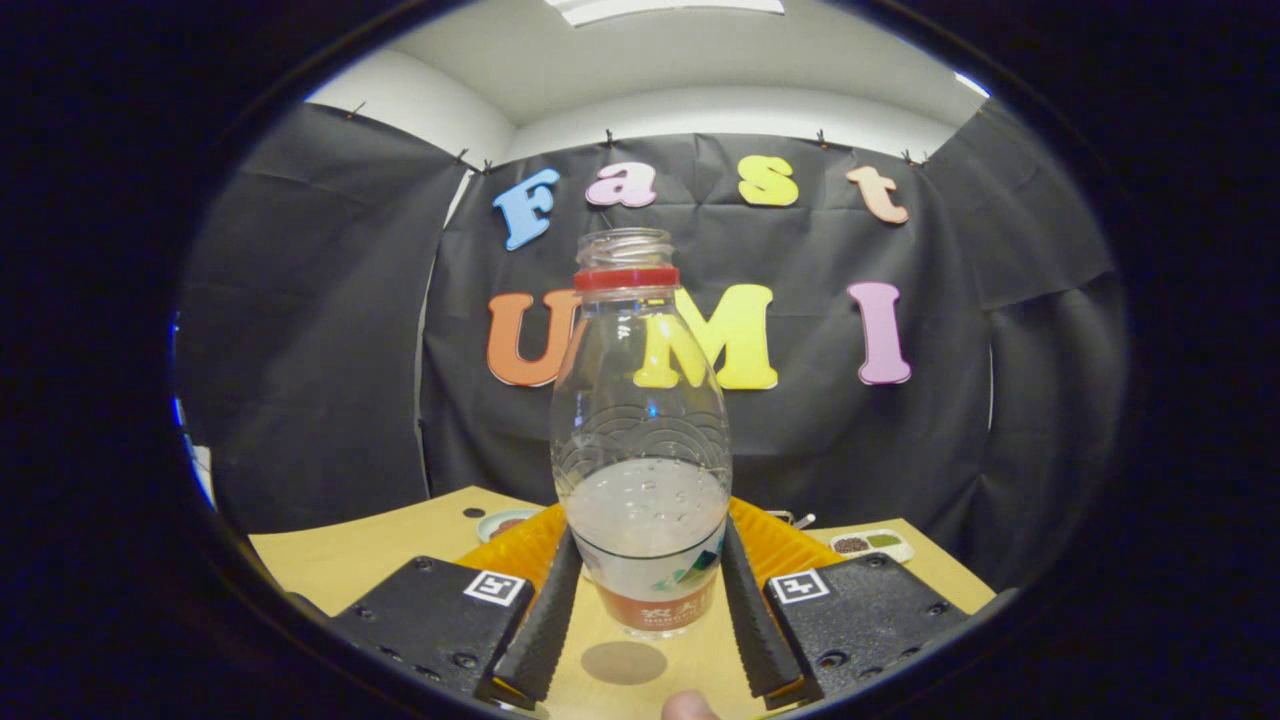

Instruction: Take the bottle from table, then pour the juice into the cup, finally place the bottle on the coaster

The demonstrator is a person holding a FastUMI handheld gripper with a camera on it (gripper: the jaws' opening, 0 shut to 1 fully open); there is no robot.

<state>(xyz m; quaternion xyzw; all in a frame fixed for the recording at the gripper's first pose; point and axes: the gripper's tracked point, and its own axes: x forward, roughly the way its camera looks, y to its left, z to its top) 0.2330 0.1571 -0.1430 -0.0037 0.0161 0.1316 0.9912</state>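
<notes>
My claw (pixel 648 610) is clenched on the bottle (pixel 641 440): both fingers (pixel 545 625) press against the lower body of the bottle, one on each side, at the level of its label band. The bottle stands upright between the fingers. It is clear plastic, uncapped, with a red ring below the threaded neck. Cloudy pale liquid fills roughly its lower half, and bubbles sit at the liquid surface.

The base of the bottle shows above a round dark shadow (pixel 623 662) on the table (pixel 340 565). The shadow lies slightly nearer to me than the base, between the finger roots. I cannot tell whether the base touches the wooden tabletop or is just clear of it.

Behind the bottle, an orange ribbed mat (pixel 520 548) lies on the table and extends out past both fingers. Beyond the mat, toward the far left edge of the table, there is a small round dish (pixel 503 523) with dark contents. Toward the far right edge there is a small white tray (pixel 870 543) with two compartments, one holding dark grains and one holding greenish material. A small metallic item lies just left of that tray; its type cannot be determined.

A fingertip (pixel 688 706) of the person holding me shows at the near edge, below the bottle.
</notes>
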